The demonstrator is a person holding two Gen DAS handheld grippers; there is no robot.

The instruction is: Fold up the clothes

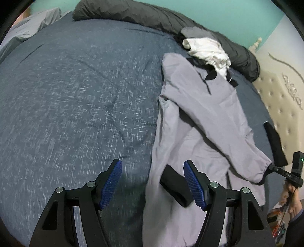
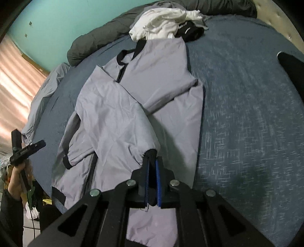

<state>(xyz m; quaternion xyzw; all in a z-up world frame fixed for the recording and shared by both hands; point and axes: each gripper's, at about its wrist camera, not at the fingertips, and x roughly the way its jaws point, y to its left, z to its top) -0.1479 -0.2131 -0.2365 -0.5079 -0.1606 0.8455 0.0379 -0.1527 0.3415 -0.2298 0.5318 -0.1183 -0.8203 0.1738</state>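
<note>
Grey jacket [image 2: 133, 91] flat on bed [image 2: 247, 114], right gripper [image 2: 153, 167] clamping sleeve cuff [image 2: 151, 154], left gripper [image 1: 153, 182] wide apart, empty

In the left wrist view, the blue bed cover [image 1: 72, 91] lies bare across the whole left and centre of the frame, open room for a tool. The right side is taken by the grey jacket [image 1: 199, 106]. Along the top edge a dark rolled duvet [image 1: 133, 13] bars the way, with a white garment [image 1: 207, 49] heaped at upper right.
</note>
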